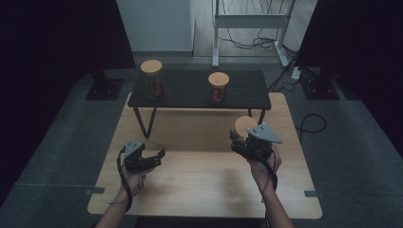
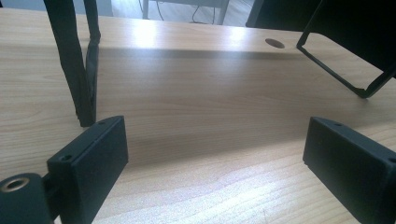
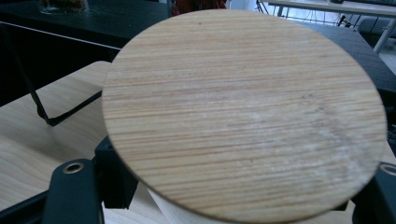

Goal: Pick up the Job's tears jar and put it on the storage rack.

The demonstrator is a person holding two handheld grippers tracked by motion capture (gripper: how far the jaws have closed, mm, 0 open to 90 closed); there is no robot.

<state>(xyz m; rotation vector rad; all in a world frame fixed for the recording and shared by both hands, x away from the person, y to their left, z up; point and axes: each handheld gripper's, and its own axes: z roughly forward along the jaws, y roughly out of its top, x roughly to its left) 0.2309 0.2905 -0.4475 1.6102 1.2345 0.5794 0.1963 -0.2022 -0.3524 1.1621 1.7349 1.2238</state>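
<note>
Right tongs point(image 1: 243, 142) pinch a wood-lidded jar point(image 1: 245, 126), prob. by its body, above the bench point(image 1: 204, 175); left tongs point(image 1: 151, 158) spread, idle. Step: carrying. Next: likely onto black shelf point(image 1: 190, 90) beside two jars.

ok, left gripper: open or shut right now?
Open. In the left gripper view the left gripper has its two black jaws standing far apart, with bare wooden table between them and nothing held.
</note>
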